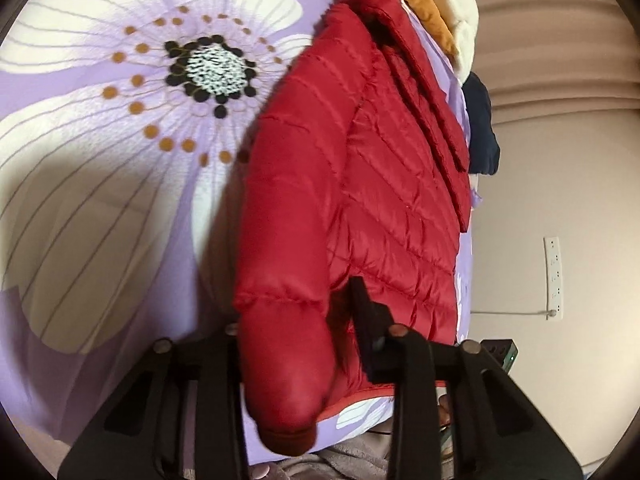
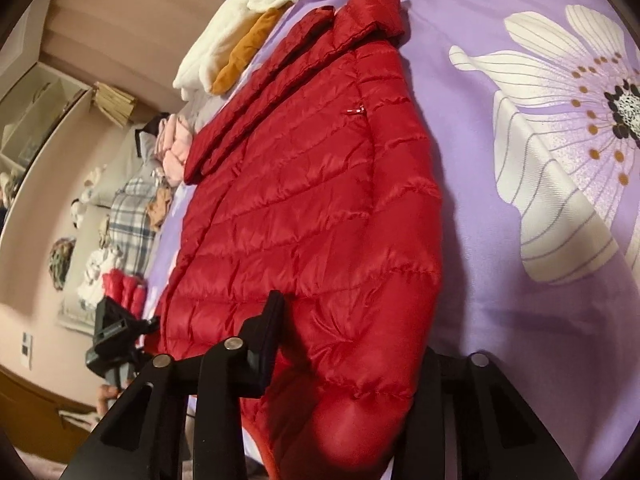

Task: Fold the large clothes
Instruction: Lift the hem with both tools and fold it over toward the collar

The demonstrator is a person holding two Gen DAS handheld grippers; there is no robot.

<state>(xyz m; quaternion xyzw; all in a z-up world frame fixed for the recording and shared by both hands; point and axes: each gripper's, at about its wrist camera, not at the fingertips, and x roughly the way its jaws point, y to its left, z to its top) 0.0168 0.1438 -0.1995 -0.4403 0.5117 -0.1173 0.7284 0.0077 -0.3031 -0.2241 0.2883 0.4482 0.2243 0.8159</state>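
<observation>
Red quilted jacket [image 1: 352,184] lies flat on the bed's lilac flower-print cover [image 1: 100,208] as I watch through the left wrist camera. My left gripper [image 1: 296,320] has its fingers pinching the near sleeve end, one black finger [image 1: 366,312] pressed against the padding, the other hidden behind the sleeve. Cream, mustard and navy clothes [image 1: 452,12] are heaped beyond the collar.

From the right wrist camera, the jacket [image 2: 304,216] stretches away with its collar at the far end. My right gripper [image 2: 352,344] has its fingers closed on the other sleeve near the cuff; one finger [image 2: 268,328] shows on the fabric, the other is covered. Beyond the hem sits the left gripper [image 2: 116,336], with more clothes [image 2: 132,216] piled along the bed edge.
</observation>
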